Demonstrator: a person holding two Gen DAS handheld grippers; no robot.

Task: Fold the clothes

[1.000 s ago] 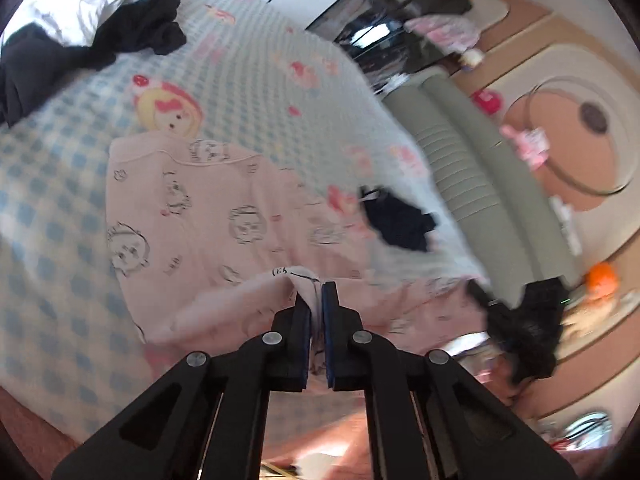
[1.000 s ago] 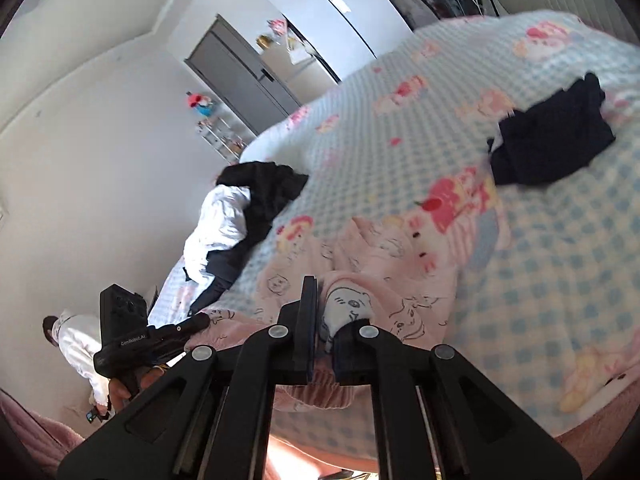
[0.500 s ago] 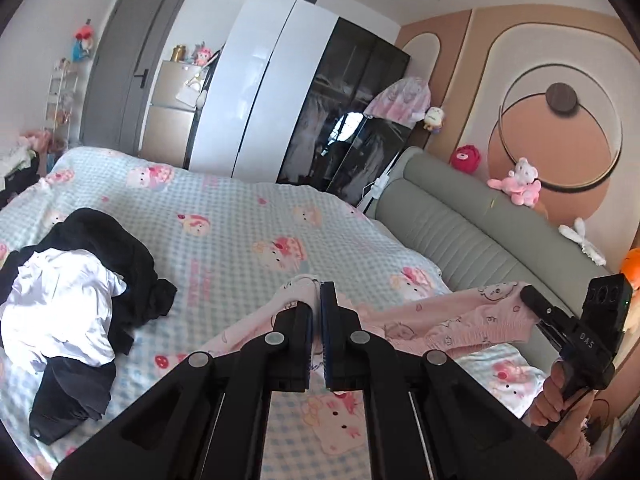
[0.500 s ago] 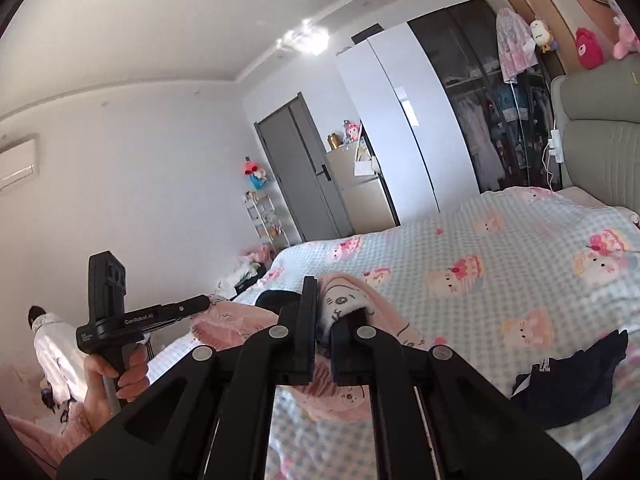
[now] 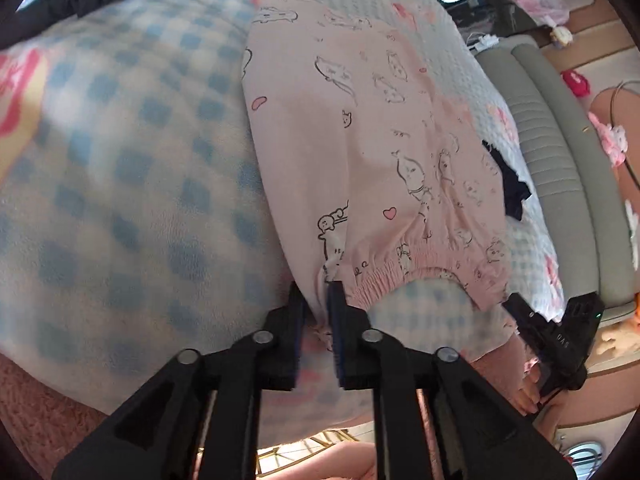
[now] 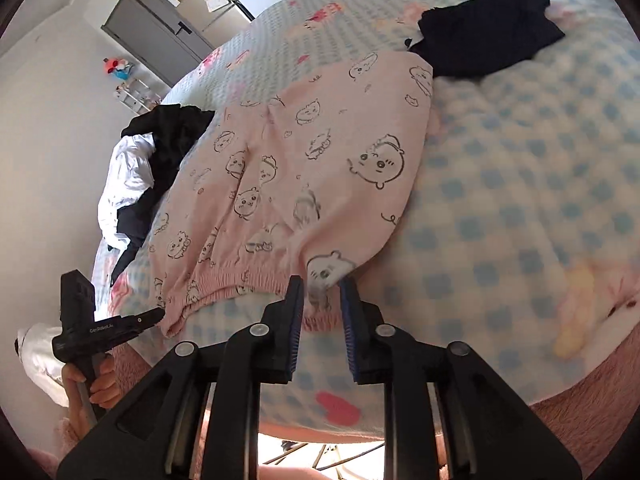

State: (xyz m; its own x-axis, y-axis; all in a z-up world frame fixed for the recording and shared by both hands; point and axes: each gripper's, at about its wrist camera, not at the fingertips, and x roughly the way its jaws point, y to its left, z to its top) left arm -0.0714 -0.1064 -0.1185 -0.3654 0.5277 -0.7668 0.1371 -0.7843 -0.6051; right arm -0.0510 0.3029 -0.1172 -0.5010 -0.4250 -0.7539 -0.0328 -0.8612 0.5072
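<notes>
Pink pyjama trousers [image 5: 360, 140] printed with small cartoon animals lie spread flat on the bed, their elastic waistband at the near edge. My left gripper [image 5: 318, 296] is shut on the left corner of that waistband. In the right wrist view the same trousers [image 6: 312, 160] stretch away from me. My right gripper [image 6: 322, 300] stands open, its fingers apart with the right waistband corner lying loosely between them. Each gripper shows in the other's view: the right gripper [image 5: 514, 306] and the left gripper [image 6: 158, 313], which a hand [image 6: 100, 384] holds.
The blue-and-white checked blanket [image 6: 520, 200] covers the bed. A dark garment [image 6: 480, 40] lies just beyond the trouser legs. A black-and-white clothes pile [image 6: 148, 168] sits to the left. A grey padded headboard [image 5: 560, 160] runs along the right side.
The trousers, held up in the air half a second ago, now lie flat on the bed. Both grippers have dropped to the near edge, and the right fingers have spread apart.
</notes>
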